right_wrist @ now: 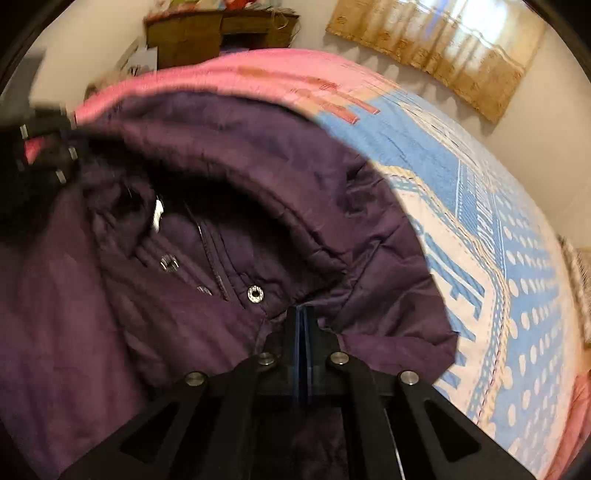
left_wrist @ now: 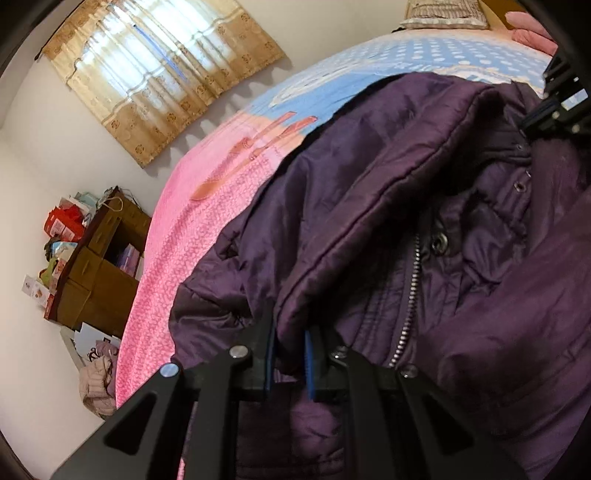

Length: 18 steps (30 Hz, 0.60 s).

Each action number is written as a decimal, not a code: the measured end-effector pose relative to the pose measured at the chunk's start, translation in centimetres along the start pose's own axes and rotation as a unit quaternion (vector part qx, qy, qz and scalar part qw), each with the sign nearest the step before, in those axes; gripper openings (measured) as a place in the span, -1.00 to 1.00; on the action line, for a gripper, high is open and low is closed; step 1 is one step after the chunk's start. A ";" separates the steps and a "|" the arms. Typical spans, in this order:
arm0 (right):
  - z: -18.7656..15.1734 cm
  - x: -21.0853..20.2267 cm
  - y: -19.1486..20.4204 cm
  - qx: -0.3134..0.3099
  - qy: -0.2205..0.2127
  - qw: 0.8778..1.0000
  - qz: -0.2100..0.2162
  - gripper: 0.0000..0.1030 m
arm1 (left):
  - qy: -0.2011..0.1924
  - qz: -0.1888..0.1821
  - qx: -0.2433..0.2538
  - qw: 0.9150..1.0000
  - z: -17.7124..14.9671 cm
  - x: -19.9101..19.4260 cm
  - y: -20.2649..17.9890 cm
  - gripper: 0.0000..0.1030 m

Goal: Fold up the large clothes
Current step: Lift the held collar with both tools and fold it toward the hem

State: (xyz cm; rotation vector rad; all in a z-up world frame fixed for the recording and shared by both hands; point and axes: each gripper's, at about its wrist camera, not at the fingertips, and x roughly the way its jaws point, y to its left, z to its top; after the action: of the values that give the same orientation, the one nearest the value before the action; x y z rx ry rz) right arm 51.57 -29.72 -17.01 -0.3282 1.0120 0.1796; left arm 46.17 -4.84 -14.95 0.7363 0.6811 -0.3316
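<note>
From the left wrist camera, the left gripper (left_wrist: 289, 354) is pinching a thick folded edge of the purple jacket (left_wrist: 369, 206), its two blue-padded fingers (left_wrist: 309, 363) sitting slightly apart with the bunched fabric between them. The jacket is lying across the bed (left_wrist: 207, 236), covering the near part of the bedspread, with its zipper (left_wrist: 408, 299) and metal snaps (left_wrist: 439, 242) facing up and one quilted panel lifting up over the rest. The right gripper (left_wrist: 554, 110) is showing at the jacket's far side, towards the bed's far corner, though its fingers are too cut off here to judge. A striped pillow (left_wrist: 443, 16) is sitting at the head of the bed, a brown cabinet (left_wrist: 107, 273) piled with boxes is standing beside the bed's pink edge, and a beige curtain (left_wrist: 159, 70) is hanging over the window. From the right wrist camera, the right gripper (right_wrist: 303, 332) is clamping a thin hem of the jacket (right_wrist: 258, 155), its fingers (right_wrist: 295, 343) pressing nearly flat together on the cloth. The jacket is arching up into a hollow fold over the pink and blue bedspread (right_wrist: 480, 236), with a snap (right_wrist: 255, 294) and a white label (right_wrist: 158, 214) lying inside the fold. The left gripper (right_wrist: 40, 147) is appearing blurred at the jacket's other side, near the bed's pink edge, and the cabinet (right_wrist: 218, 33) and curtain (right_wrist: 443, 44) are lying beyond the bed.
</note>
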 end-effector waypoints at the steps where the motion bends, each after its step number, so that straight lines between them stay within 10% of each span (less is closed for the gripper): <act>1: 0.5 -1.3 -0.7 0.018 -0.019 1.000 0.011 -0.97 | -0.001 0.000 0.001 1.000 0.1 0.0 0.1 -0.74; 6: 4.9 -5.7 -3.3 0.114 -0.106 0.986 0.059 -0.76 | -0.012 -0.006 -0.003 1.000 -0.3 -0.5 0.1 -0.74; 9: 7.8 -4.0 -2.8 0.164 -0.120 0.976 0.077 0.46 | -0.013 -0.008 -0.006 1.000 -0.3 -0.2 0.2 -0.74; 10: 8.6 -2.7 -2.3 0.180 -0.121 0.974 0.072 0.57 | -0.013 -0.008 -0.006 1.000 -0.3 -0.2 0.3 -0.74; 12: 9.2 -0.6 -1.3 0.181 -0.115 0.974 0.071 0.56 | -0.015 -0.008 -0.005 1.000 -0.3 -0.2 0.4 -0.74; 15: 8.7 3.3 1.0 0.156 -0.056 0.985 0.041 -0.15 | -0.020 -0.013 -0.008 1.000 -0.4 -0.4 0.7 -0.72; 18: 7.0 4.7 2.0 0.142 -0.034 0.988 0.041 -0.15 | -0.038 -0.027 -0.025 0.999 -0.2 -1.8 1.6 -0.58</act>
State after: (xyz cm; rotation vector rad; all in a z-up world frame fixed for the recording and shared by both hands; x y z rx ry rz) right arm 59.09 -25.42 -18.01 -0.0207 0.9686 0.1191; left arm 45.60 -3.47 -13.05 0.6545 0.6365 -0.3887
